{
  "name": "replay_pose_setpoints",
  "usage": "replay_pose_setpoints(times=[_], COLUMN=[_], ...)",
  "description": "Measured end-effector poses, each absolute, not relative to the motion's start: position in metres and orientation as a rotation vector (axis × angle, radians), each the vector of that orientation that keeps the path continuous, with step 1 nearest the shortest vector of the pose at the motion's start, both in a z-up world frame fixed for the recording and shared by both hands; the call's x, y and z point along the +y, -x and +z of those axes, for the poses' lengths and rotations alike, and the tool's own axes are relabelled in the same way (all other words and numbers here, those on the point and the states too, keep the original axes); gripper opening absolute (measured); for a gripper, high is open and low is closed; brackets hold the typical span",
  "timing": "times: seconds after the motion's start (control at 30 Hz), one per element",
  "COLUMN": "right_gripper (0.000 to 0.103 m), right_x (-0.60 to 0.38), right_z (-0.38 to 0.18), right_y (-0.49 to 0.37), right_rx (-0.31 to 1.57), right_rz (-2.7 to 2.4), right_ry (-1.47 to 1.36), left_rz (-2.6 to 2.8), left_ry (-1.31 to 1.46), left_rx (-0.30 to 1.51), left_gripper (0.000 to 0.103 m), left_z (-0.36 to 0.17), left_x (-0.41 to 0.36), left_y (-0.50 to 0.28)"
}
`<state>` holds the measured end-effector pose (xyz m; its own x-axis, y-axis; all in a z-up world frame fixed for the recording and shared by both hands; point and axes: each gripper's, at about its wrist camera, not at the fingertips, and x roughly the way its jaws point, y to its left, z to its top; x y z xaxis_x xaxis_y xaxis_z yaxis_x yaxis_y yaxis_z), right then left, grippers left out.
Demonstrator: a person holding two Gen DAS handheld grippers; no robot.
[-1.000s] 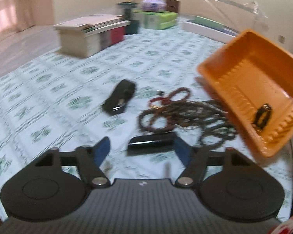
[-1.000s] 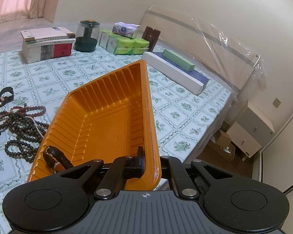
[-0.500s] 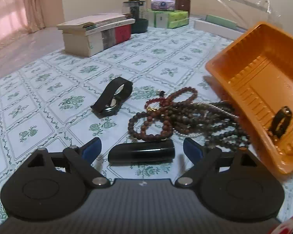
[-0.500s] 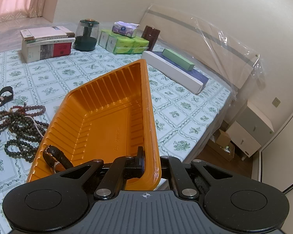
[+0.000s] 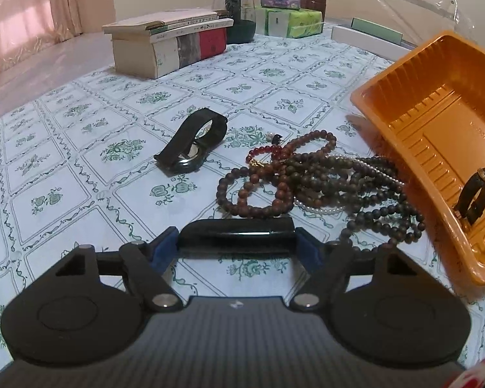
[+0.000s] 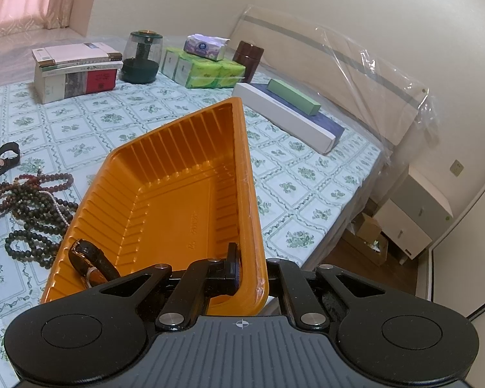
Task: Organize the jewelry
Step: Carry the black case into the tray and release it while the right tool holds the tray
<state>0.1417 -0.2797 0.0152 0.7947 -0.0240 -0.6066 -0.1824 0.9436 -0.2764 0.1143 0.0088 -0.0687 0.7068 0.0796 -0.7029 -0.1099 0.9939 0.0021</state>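
left gripper [image 5: 237, 245] closing endwise on black tube [image 5: 237, 228], axis crosswise | right gripper [image 6: 252, 274] clamping tilted orange tray [image 6: 190, 190], lying rightward of tube

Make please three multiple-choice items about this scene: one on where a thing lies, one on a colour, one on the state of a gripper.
1. Where does the black watch with the gold buckle lie?
A. on the books
B. inside the tray
C. under the beads

2. What colour is the tray?
A. orange
B. white
C. blue

3. What does the left gripper do?
A. hangs open over the beads
B. holds the tray
C. is closed on the black bar

Key: 1 B, it sits at the tray's low corner; 2 A, both views show orange plastic; 3 C, the blue pads press the bar's two ends.
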Motion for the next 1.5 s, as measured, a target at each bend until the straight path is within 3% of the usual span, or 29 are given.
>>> replay_pose_setpoints(times=[0.6,1.23,1.5], right_gripper=[0.005,0.005,0.005], right_x=[-0.282,-0.279,-0.280], right_z=[0.014,0.015,0.015], right_y=[-0.141,-0.142,-0.144], right_rx=[0.649,0.648,0.651], right_rz=[0.086,0.088,0.091], right_ry=[0.329,0.326,0.323], left_rz=[-0.276,-0.502,-0.535], left_ry=[0.081,-0.125,-0.085], left_rx=[0.670,0.679,0.663], left_gripper=[0.074,0.074,0.077], left_z=[-0.020,-0.039,-0.034], left_x=[-0.057,-0.126,-0.121], left_y=[-0.107,-0.155,-0.161])
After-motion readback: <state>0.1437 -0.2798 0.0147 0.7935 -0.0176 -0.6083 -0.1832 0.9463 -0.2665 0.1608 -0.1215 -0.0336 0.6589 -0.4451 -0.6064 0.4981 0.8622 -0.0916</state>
